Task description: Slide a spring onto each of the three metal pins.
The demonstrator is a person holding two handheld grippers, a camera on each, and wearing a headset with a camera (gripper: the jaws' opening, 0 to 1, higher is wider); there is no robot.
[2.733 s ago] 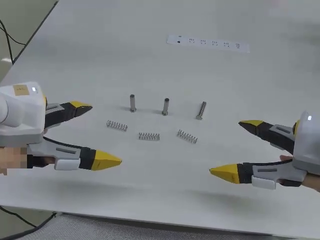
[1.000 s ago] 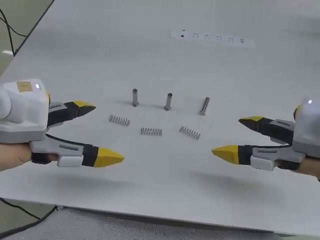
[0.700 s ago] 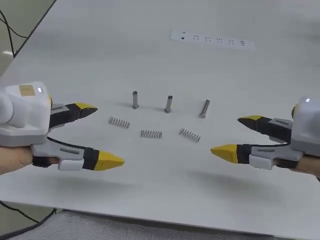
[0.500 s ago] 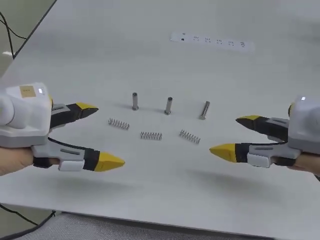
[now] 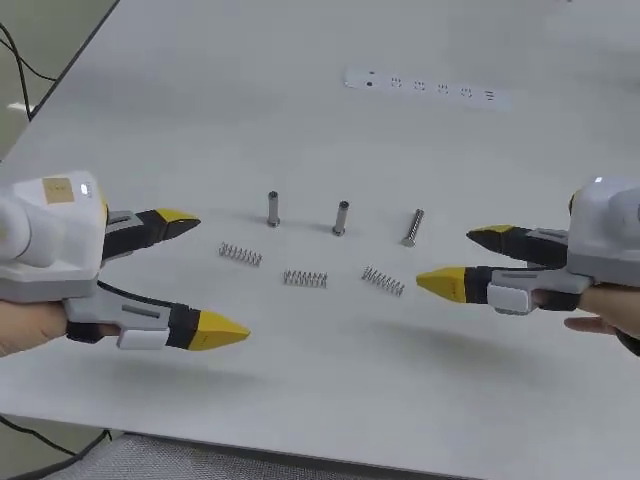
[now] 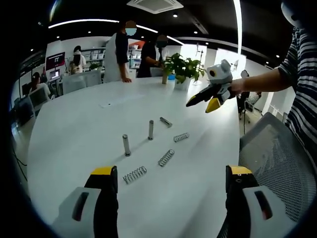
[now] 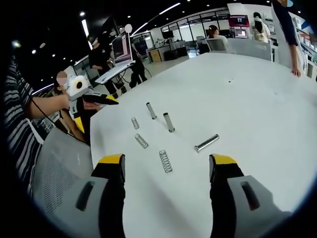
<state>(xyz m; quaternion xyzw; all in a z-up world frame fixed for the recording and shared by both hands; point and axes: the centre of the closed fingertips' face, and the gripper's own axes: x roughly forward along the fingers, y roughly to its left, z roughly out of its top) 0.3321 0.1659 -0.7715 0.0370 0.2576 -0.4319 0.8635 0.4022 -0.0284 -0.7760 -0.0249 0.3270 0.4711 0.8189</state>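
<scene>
**Tongs spread, springs laid ready**

The left tongs and right tongs are held spread and empty, flanking the work. Three springs are laid on the surface just beside the pins, ready for threading; the right pin is seen lying flat.

Left pin and middle pin stand upright; right pin lies on its side. Left spring, middle spring and right spring lie loose alongside.

On the table, the left pin and middle pin stand upright in a row with the right pin lying down, three springs lie in a row just before them, and a power strip lies well behind.
</scene>
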